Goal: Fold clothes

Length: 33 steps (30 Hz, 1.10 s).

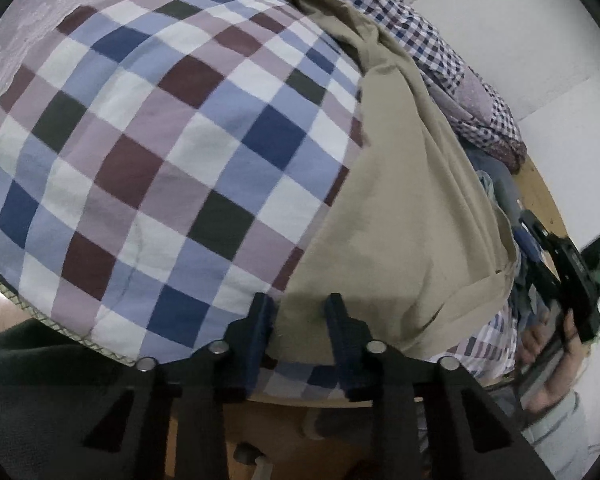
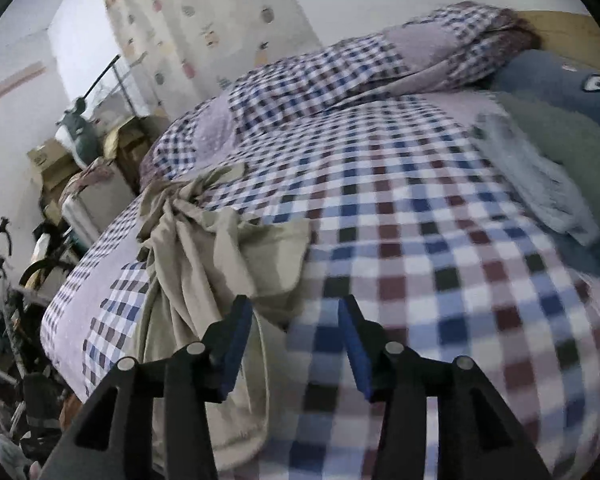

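My left gripper (image 1: 300, 312) sits spread at the near hem of the beige garment (image 1: 400, 208) on the checkered bedspread (image 1: 140, 140), clasping nothing. Only my right gripper (image 2: 296, 320), also spread and empty, shows the garment's bunched far end (image 2: 220, 248) and folded towels (image 2: 540, 184).

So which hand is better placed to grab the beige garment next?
Left. The left gripper is open right at the beige garment's near edge; the right gripper is open over the checked bedspread beside it.
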### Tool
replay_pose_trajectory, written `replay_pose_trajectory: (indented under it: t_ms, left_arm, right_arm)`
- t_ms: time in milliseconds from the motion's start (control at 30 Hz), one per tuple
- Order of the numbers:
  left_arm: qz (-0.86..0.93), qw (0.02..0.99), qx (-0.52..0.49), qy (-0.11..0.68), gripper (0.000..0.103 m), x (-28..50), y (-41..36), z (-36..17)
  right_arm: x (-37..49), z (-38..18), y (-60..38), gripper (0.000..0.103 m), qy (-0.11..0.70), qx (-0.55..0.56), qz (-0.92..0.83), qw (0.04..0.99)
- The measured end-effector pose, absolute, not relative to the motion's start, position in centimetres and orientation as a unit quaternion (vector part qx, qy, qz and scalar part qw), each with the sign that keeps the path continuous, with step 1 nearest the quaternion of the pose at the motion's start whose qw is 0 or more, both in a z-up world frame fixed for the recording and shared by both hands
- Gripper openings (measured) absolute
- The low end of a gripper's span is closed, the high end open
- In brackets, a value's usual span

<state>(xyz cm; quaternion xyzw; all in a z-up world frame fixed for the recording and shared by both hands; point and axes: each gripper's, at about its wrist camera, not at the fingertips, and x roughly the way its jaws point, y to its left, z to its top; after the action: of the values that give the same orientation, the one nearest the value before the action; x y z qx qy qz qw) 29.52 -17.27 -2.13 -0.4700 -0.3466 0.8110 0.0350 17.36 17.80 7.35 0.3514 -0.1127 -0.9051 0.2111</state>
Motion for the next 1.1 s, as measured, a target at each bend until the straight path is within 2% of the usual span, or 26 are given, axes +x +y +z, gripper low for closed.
replay_pose_trajectory:
  t_ms: [133, 300, 400, 533, 767, 867, 933, 967, 1000, 1100]
  left_arm:
    - [0.809, 0.031, -0.472, -0.349, 0.017, 29.9, -17.5, -2.1]
    - [0.806, 0.027, -0.476, -0.35, 0.017, 29.7, -17.1, -1.9]
    - [0.808, 0.021, -0.479, -0.342, 0.018, 29.5, -16.6, -1.6]
    - [0.808, 0.018, -0.48, -0.343, 0.025, 29.4, -16.3, -1.3]
    - [0.808, 0.015, -0.483, -0.335, 0.025, 29.4, -16.6, -1.1]
    - [0.808, 0.01, -0.486, -0.334, 0.021, 29.4, -16.6, -0.9]
    - [0.807, 0.007, -0.486, -0.336, 0.014, 29.2, -16.4, -0.7]
    - [0.808, 0.005, -0.484, -0.337, 0.01, 29.2, -16.4, -0.5]
    - [0.81, 0.006, -0.479, -0.339, 0.003, 29.2, -16.5, -0.3]
    - [0.822, 0.012, -0.452, -0.346, 0.002, 29.4, -16.5, 1.1]
  right_arm:
    - [13.5, 5.9, 17.0, 0.049, -0.135, 0.386, -0.879, 0.244]
    - [9.3, 3.7, 16.8, 0.049, -0.165, 0.43, -0.849, 0.259]
    - [7.5, 2.9, 16.5, 0.049, -0.168, 0.441, -0.839, 0.271]
    - [5.2, 2.1, 15.8, 0.049, -0.168, 0.454, -0.823, 0.297]
    - [2.7, 1.5, 12.7, 0.051, -0.124, 0.459, -0.81, 0.344]
    - [2.3, 1.3, 11.5, 0.049, -0.1, 0.458, -0.813, 0.345]
    - [2.1, 1.2, 11.3, 0.036, -0.091, 0.459, -0.821, 0.328]
    - [2.0, 1.1, 11.3, 0.014, -0.087, 0.459, -0.826, 0.315]
    - [1.9, 1.1, 11.4, 0.005, -0.085, 0.458, -0.831, 0.305]
    - [2.3, 1.7, 12.4, 0.003, -0.099, 0.438, -0.846, 0.286]
